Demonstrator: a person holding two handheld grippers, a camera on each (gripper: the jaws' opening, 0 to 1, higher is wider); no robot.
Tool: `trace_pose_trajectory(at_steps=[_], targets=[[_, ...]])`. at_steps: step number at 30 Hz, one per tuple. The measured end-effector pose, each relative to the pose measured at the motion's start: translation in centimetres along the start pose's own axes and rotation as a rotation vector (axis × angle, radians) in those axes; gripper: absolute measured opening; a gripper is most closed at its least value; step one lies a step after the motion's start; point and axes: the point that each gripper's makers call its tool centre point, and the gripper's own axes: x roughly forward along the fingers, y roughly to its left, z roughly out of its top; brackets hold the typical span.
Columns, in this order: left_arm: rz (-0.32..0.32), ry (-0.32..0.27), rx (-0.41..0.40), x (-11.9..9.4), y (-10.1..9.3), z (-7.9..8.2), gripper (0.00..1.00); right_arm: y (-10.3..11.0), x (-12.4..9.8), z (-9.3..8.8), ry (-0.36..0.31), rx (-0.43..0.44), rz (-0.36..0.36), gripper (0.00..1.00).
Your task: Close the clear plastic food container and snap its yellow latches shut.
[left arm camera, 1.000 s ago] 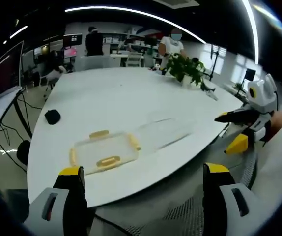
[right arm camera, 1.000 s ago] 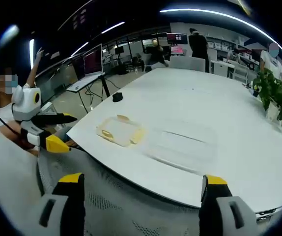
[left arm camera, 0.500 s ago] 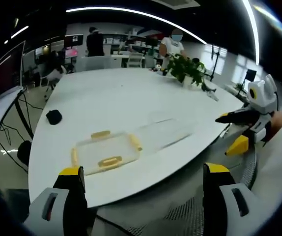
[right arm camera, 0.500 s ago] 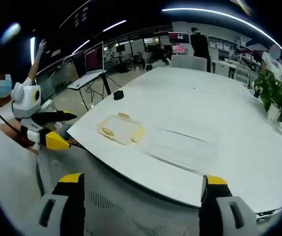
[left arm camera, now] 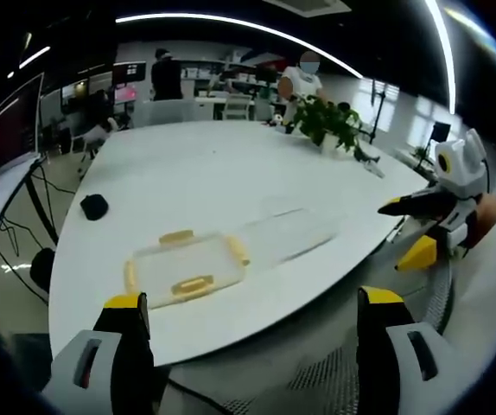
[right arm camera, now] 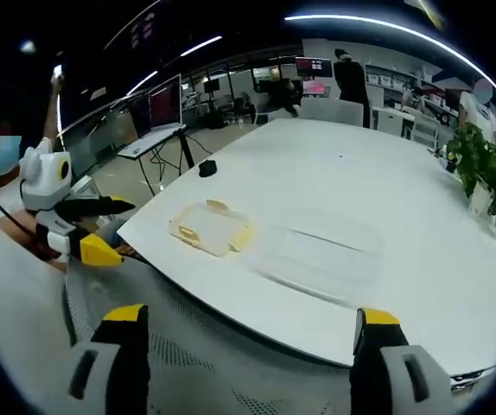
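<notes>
Left gripper view — white table (left arm camera: 196,164) in office, container (left arm camera: 186,270) near edge, both grippers' jaws spread.

Open clear container (left arm camera: 186,266) with yellow latches (left arm camera: 192,284) lies flat near table edge.

Both tongs, left (left arm camera: 246,324) and right (right arm camera: 244,341), gape wide, holding nothing.
</notes>
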Motion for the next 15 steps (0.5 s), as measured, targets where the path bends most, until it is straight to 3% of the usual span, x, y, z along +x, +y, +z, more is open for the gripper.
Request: trace_pose_trajectory(at_steps=[15], targets=[[-0.002, -0.005, 0.013, -0.02, 0.33, -0.02, 0.99, -0.24, -0.17, 0.19, -0.011, -0.003, -0.014, 0.99]])
